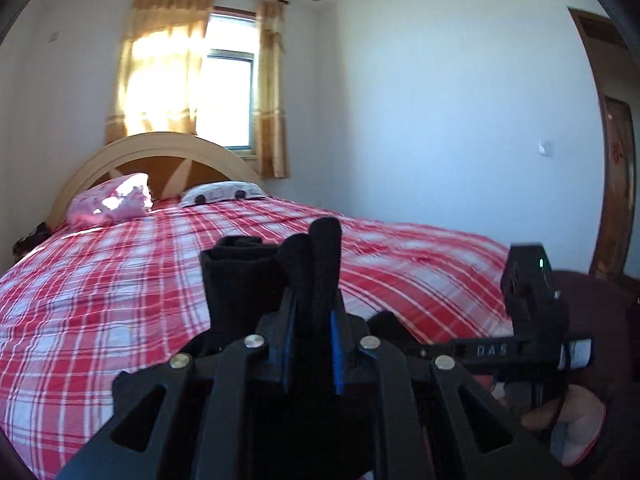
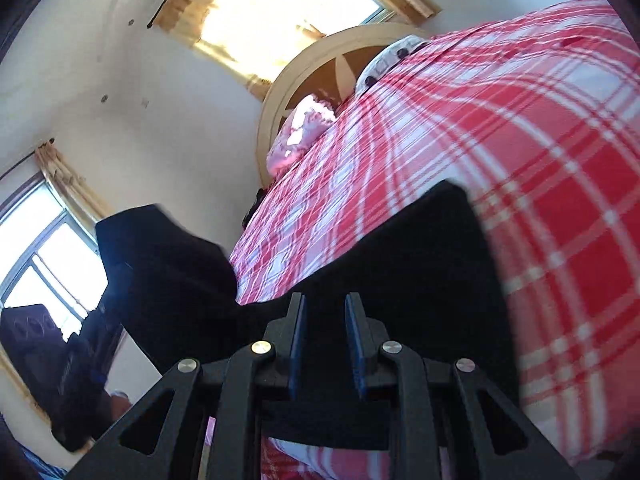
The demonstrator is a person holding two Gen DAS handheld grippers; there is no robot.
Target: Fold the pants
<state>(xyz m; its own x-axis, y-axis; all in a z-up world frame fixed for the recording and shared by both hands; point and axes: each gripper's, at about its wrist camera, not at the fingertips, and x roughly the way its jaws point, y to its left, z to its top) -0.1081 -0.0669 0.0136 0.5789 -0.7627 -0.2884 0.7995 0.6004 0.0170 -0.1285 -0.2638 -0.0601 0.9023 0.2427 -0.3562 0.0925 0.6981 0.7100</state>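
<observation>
The black pants (image 1: 240,280) are lifted above the red and white plaid bed (image 1: 100,300). My left gripper (image 1: 314,308) is shut on a bunched fold of the pants, which sticks up between the fingers. In the right wrist view the pants (image 2: 400,248) stretch across in front of my right gripper (image 2: 325,308), which is shut on the cloth's edge. My right gripper also shows at the right of the left wrist view (image 1: 532,300). The view is tilted and blurred.
A pink pillow (image 1: 112,202) and a white pillow (image 1: 220,192) lie by the wooden headboard (image 1: 160,148). A curtained window (image 1: 228,80) is behind it. A wooden door (image 1: 616,184) stands at the right. The bed (image 2: 520,140) fills the right of the right wrist view.
</observation>
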